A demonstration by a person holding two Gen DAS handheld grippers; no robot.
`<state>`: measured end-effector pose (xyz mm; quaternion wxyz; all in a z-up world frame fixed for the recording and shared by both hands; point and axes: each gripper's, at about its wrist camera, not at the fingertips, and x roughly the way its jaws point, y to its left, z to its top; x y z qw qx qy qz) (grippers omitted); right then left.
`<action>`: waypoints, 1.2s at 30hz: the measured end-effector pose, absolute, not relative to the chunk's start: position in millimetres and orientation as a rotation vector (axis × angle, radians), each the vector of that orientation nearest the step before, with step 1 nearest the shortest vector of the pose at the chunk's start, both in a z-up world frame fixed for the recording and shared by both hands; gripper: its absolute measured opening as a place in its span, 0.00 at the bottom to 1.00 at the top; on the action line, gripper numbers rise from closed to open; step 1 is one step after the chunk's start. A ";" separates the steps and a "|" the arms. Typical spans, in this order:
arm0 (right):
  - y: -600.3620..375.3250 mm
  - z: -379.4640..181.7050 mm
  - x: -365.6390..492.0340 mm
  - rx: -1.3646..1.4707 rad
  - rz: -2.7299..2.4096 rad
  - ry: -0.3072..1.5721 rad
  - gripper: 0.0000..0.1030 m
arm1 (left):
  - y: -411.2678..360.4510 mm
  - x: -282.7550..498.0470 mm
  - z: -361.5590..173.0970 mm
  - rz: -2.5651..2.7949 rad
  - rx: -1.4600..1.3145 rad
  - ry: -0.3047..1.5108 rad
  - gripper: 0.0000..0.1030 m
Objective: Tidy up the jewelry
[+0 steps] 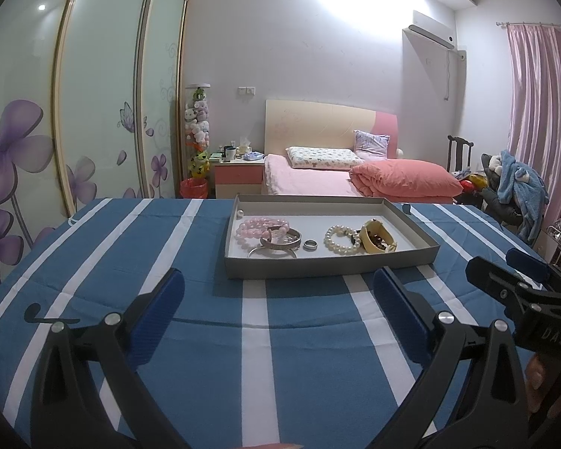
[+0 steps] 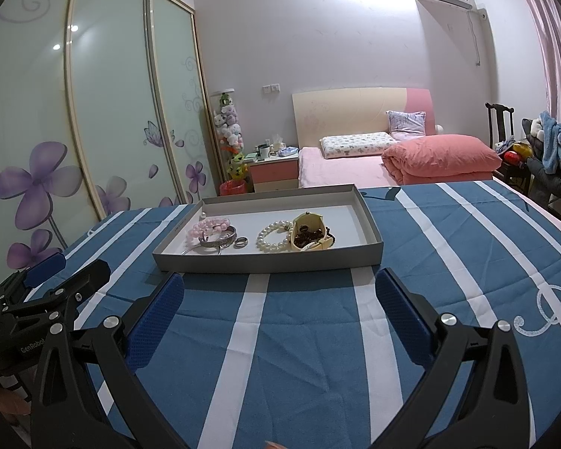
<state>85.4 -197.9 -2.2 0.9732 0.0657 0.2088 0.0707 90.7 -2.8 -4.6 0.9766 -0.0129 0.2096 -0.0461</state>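
Note:
A shallow grey tray (image 1: 329,265) (image 2: 269,262) stands on the blue striped cloth ahead of both grippers. It holds pink bead bracelets (image 1: 260,225) (image 2: 207,226), a silver bangle (image 1: 280,243) (image 2: 217,239), a small silver ring (image 1: 310,245) (image 2: 241,241), a white pearl bracelet (image 1: 340,239) (image 2: 275,237) and a cream pouch with dark beads (image 1: 377,239) (image 2: 312,237). My left gripper (image 1: 278,299) is open and empty, short of the tray's near wall. My right gripper (image 2: 280,299) is open and empty, just before the tray. Each gripper shows at the side of the other's view.
The blue and white striped cloth (image 1: 299,355) (image 2: 448,262) covers the table. Behind it stand a bed with a pink quilt (image 1: 404,179), a nightstand (image 1: 239,177), a wardrobe with purple flowers (image 1: 18,149) and a chair with clothes (image 1: 512,183).

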 end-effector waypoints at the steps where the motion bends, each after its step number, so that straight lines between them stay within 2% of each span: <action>1: -197.9 -2.2 85.3 0.133 0.143 0.422 0.98 | -2.9 90.7 -4.5 -0.093 -0.025 0.422 0.96; 36: -198.2 -1.8 85.2 0.134 0.143 0.423 0.98 | -5.3 91.3 -0.9 -0.088 -0.031 0.408 0.96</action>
